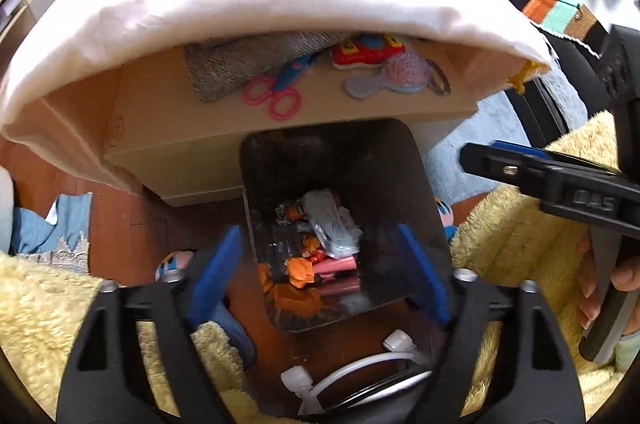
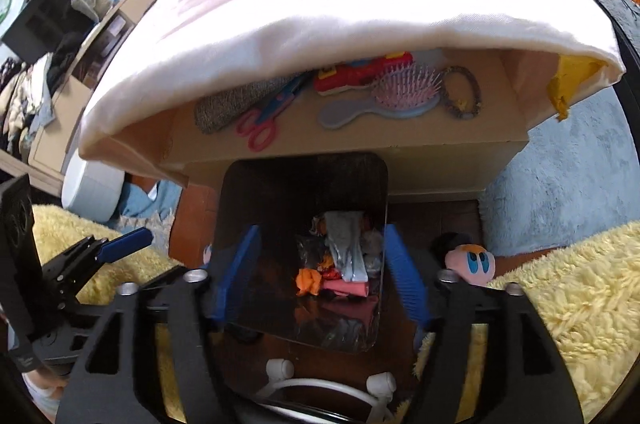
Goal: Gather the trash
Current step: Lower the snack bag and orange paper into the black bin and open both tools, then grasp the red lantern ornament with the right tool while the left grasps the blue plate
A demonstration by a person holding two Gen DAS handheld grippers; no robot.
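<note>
Cardboard box (image 1: 280, 140) just behind black bin (image 1: 332, 160), scissors (image 1: 276, 92) on top

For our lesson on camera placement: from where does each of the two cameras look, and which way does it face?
Left wrist: sits on the left tongs, facing steeply down into the black bin of wrappers; its blue pads stand open, and the right tongs and a hand show.
Right wrist: sits on the right tongs, facing steeply down into the bin; the left tongs show.
Shared: bin, pink scissors and hairbrush on the cardboard box.
</note>
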